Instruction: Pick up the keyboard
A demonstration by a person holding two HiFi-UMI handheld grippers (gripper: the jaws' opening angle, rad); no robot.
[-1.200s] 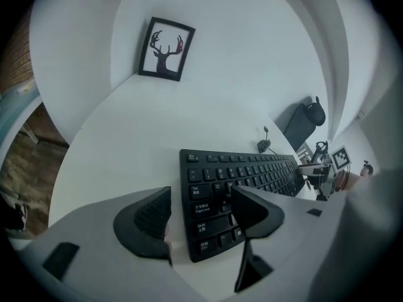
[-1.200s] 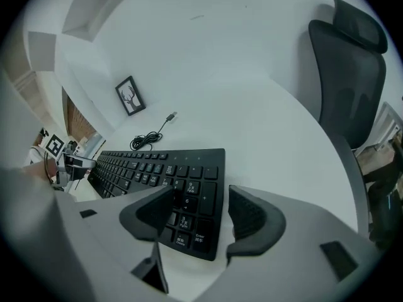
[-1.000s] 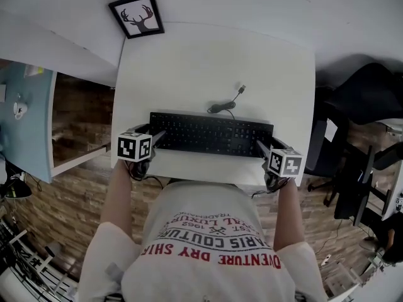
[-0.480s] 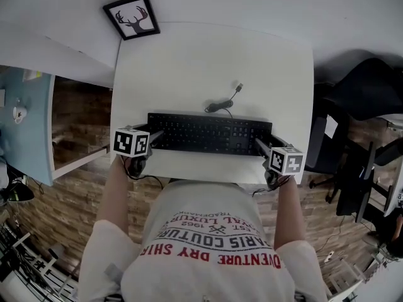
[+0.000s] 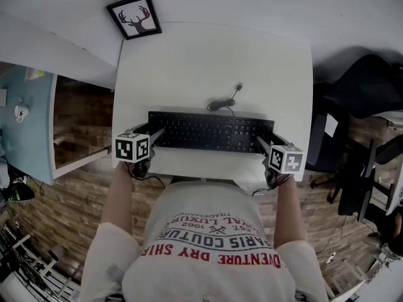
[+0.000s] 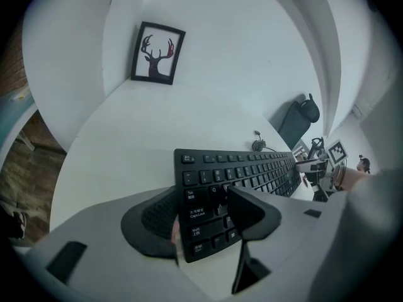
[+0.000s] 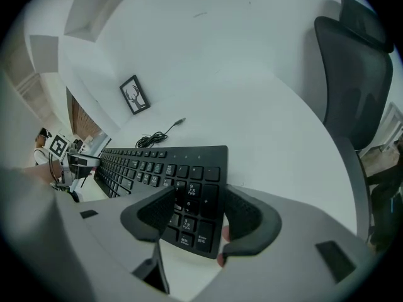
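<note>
Keyboard (image 5: 211, 132) seems light, stiff: grip 9 and 3 o'clock ends. Left tool (image 6: 208, 212) just closing round one; right tool (image 7: 201, 216) open astride.

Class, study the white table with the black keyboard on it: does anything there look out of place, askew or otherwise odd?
One thing: the keyboard has its cable lying in a loose bundle just behind it on the table, the plug free and connected to nothing. The keyboard itself sits roughly square to the table edge and looks undamaged.
</note>
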